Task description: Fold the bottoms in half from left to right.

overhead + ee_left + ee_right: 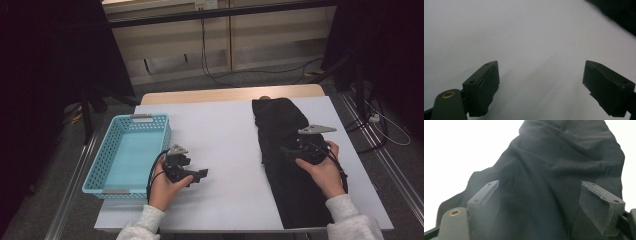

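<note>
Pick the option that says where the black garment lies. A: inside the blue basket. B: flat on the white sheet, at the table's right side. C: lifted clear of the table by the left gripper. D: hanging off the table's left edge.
B: the black garment lies stretched along the right part of the white sheet, apart from the blue basket.

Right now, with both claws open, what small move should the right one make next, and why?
Probably lower the right claw and close it on the black garment. Its jaws stand open just above the cloth, gripping nothing, the garment lies long and unfolded, and the blue basket is empty.
</note>
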Demonstrator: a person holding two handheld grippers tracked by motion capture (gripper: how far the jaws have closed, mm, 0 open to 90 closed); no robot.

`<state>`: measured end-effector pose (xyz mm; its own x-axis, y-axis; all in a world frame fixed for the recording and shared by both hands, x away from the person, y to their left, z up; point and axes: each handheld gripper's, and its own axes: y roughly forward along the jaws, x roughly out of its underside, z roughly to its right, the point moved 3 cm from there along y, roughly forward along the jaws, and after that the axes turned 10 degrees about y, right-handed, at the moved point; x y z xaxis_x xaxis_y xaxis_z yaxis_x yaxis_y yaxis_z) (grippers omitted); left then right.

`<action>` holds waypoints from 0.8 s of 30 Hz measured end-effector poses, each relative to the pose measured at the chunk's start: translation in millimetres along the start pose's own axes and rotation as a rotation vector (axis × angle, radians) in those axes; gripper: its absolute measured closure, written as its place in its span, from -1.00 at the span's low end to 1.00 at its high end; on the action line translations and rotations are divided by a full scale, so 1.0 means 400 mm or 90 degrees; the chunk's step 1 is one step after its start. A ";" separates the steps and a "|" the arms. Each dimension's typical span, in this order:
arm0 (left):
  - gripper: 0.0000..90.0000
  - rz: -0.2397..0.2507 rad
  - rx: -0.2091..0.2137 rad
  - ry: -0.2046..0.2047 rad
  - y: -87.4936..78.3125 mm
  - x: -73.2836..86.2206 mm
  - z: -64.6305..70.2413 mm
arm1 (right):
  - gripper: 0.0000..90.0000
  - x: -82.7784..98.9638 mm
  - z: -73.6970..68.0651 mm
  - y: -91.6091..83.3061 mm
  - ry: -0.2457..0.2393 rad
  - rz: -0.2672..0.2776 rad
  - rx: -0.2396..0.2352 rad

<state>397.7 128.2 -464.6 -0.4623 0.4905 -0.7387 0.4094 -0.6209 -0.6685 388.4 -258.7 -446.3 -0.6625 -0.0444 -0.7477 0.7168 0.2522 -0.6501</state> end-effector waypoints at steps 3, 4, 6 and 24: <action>-0.69 0.000 0.001 0.001 0.002 0.001 0.000 | -0.62 -0.016 0.000 0.026 0.006 -0.008 0.012; -0.69 -0.001 0.002 0.002 0.002 0.001 0.000 | -0.62 -0.020 0.001 0.031 0.011 -0.009 0.013; -0.69 0.001 0.001 0.001 0.002 0.000 0.000 | -0.62 -0.031 0.002 0.041 0.020 -0.009 0.010; -0.69 -0.003 0.008 -0.001 0.005 0.000 0.005 | -0.69 -0.107 -0.039 0.146 0.028 -0.014 0.003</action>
<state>397.1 125.8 -465.8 -0.4663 0.4923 -0.7350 0.3967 -0.6262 -0.6711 455.4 -227.1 -450.2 -0.6872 -0.0077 -0.7264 0.7025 0.2477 -0.6672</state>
